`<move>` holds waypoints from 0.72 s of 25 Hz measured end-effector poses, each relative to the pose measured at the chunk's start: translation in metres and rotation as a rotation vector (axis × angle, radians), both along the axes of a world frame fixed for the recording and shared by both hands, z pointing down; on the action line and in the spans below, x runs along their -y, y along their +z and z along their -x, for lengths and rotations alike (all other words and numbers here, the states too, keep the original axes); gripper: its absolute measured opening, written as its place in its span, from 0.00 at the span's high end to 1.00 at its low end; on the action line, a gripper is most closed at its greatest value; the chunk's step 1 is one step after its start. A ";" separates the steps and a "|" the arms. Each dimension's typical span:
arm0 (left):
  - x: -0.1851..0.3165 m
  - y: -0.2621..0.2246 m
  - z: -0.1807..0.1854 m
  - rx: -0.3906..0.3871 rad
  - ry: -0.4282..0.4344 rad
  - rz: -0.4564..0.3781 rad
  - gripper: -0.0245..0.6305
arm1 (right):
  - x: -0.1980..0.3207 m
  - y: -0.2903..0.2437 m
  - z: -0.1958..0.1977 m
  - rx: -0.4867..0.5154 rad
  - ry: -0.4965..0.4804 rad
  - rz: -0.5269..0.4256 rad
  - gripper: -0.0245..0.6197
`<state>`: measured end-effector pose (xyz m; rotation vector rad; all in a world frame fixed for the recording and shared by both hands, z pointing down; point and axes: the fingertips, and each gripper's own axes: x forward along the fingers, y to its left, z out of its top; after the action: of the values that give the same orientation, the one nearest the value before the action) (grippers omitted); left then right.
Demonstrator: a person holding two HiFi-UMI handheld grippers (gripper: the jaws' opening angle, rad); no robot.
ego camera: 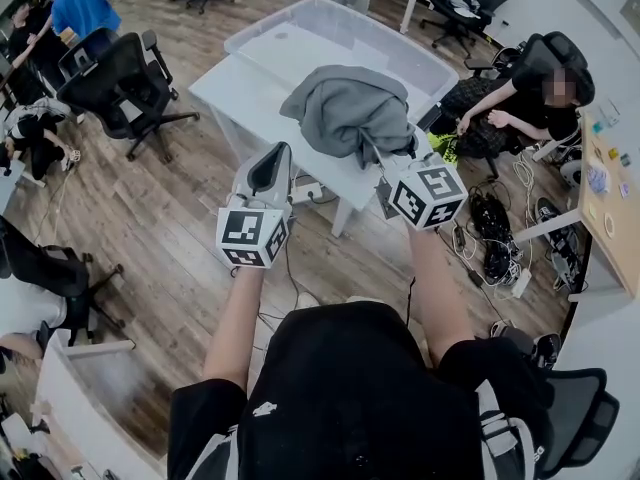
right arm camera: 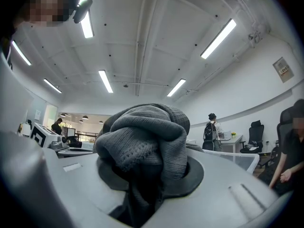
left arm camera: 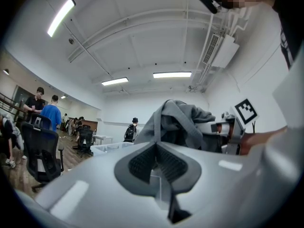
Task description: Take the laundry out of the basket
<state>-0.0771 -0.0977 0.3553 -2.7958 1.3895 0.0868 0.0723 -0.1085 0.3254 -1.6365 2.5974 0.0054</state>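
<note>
A grey knitted garment (ego camera: 345, 113) hangs bunched above the white table (ego camera: 222, 86), in front of the clear plastic basket (ego camera: 300, 28). My right gripper (ego camera: 400, 168) is shut on it. In the right gripper view the garment (right arm camera: 142, 141) bulges out between the jaws of the right gripper (right arm camera: 149, 175) and hides the pads. My left gripper (ego camera: 272, 163) stands to the left of the garment, apart from it and off the table's near edge. In the left gripper view the left gripper (left arm camera: 159, 167) has its pads together with nothing between them, and the garment (left arm camera: 183, 120) hangs ahead to the right.
A person (ego camera: 520, 98) sits in a chair right of the table. Black office chairs (ego camera: 115, 83) stand at the left, with other people (ego camera: 80, 3) behind them. Cables and a power strip (ego camera: 495, 238) lie on the wooden floor. A wooden desk (ego camera: 610, 198) lines the right edge.
</note>
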 end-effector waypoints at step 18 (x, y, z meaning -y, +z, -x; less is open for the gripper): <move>-0.004 -0.002 -0.017 0.009 -0.033 0.009 0.95 | -0.003 0.002 -0.011 0.030 -0.023 -0.005 0.76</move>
<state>-0.0597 -0.0937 0.3531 -2.7757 1.4375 0.0681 0.0830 -0.1050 0.3276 -1.5918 2.5923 -0.0135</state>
